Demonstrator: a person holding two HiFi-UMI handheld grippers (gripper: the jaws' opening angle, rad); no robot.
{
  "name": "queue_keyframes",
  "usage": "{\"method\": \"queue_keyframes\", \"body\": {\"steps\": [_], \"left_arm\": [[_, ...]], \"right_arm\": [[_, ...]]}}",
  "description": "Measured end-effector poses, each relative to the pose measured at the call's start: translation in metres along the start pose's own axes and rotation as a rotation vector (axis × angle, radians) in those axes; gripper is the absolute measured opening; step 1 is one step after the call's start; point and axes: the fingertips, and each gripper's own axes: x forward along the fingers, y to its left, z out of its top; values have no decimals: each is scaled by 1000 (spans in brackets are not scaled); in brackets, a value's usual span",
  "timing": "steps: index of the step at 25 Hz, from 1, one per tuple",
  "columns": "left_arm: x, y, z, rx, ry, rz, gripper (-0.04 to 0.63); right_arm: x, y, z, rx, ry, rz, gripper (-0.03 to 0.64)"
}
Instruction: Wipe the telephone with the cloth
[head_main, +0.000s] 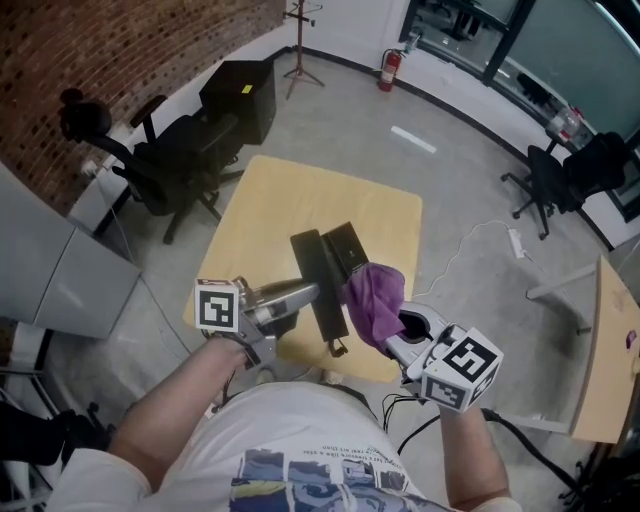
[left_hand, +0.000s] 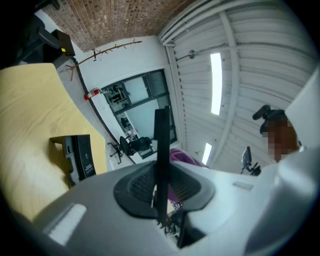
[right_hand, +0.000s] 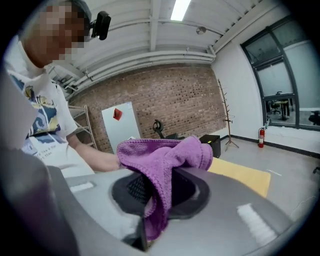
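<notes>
Wiping seems under way: the left gripper (left_hand: 160, 187) clamps the telephone handset (head_main: 312, 258), the right gripper (right_hand: 155, 192) pinches the cloth (right_hand: 167, 152); next, rub along the handset.

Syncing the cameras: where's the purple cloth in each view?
Head view: purple cloth lower centre, at the right gripper's tip.
Left gripper view: a sliver right of the black telephone piece clamped by the left gripper.
Right gripper view: centre, clamped in the jaws.
Shared landmark: the yellow table.

Left gripper (head_main: 303, 293) holds handset (head_main: 318, 272); right gripper (head_main: 392, 330), cloth (head_main: 375, 298).
</notes>
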Motion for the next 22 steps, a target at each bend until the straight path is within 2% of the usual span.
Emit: {"method": "queue_keyframes", "body": {"steps": [3,9,14,22], "left_arm": [[0,-10,-10,5,32,-57,80],[-3,-32,-19,30,63,-161,80],[-7,-35,-27,31,76,-198,80],[-11,-35,-17,34,46,-207,80]], "right_arm": [[2,-16,19,32,-61,28,44],[22,-27,42,121,-118,165,44],[30,-14,51,205,-178,288,44],[26,2,28,259,-129,375,44]]}}
